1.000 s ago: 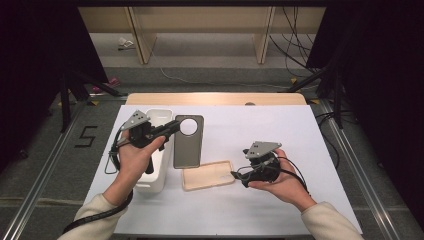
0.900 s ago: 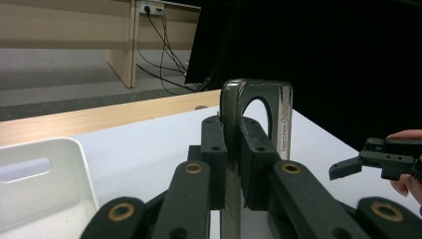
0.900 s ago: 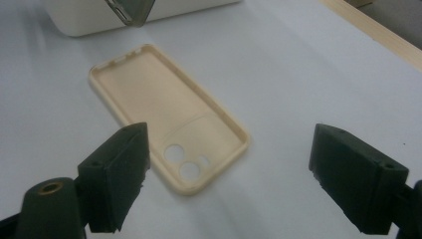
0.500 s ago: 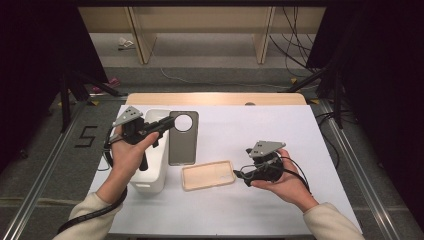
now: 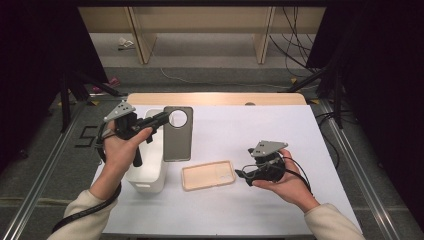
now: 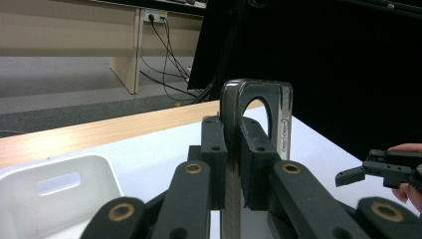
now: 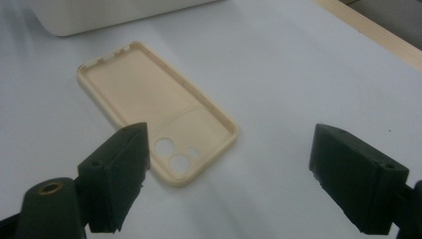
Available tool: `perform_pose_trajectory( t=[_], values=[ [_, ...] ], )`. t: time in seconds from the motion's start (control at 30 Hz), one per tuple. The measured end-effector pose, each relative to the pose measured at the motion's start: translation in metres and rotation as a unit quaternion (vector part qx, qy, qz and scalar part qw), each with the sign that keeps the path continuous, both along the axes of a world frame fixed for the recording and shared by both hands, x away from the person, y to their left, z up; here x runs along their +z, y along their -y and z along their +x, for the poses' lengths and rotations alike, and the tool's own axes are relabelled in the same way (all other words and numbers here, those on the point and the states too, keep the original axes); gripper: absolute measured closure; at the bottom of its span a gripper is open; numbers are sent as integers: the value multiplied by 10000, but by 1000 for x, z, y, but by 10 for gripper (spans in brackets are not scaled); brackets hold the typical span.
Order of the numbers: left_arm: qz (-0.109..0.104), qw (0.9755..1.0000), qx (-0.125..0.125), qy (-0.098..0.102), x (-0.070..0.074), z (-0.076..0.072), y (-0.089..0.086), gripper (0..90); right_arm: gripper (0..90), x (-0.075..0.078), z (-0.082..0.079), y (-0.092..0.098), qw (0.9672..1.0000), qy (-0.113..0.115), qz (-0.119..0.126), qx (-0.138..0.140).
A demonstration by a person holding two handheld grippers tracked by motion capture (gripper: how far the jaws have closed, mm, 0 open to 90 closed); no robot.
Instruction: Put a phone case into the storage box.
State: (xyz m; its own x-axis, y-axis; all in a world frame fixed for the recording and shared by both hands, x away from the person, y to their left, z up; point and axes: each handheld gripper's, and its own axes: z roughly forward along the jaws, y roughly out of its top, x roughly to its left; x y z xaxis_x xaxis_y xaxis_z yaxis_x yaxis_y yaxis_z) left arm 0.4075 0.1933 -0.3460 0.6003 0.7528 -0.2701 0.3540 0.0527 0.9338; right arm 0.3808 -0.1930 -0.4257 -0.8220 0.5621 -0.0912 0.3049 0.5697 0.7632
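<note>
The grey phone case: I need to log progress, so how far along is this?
In hand: the left gripper is shut on the grey phone case, beside the white bin. Left: the beige phone case lies on the table, with the right gripper open over it.

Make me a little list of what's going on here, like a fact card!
Left gripper: shut on grey case, lifted off the table
Right gripper: open, above beige case
Beige case: flat on table, inside facing up
White bin: under the left hand
</note>
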Motion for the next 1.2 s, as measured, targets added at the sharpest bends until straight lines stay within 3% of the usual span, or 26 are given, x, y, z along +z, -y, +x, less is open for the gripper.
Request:
perform_pose_trajectory(
  t=[0.63, 1.2],
  values=[
    [22, 9999, 109, 76, 11, 13, -28, 821, 170, -1, 1, 1, 10000, -8, -10, -46],
    [103, 9994, 314, 49, 10, 22, -46, 821, 169, -2, 2, 2, 10000, -17, 0, -64]
  ],
)
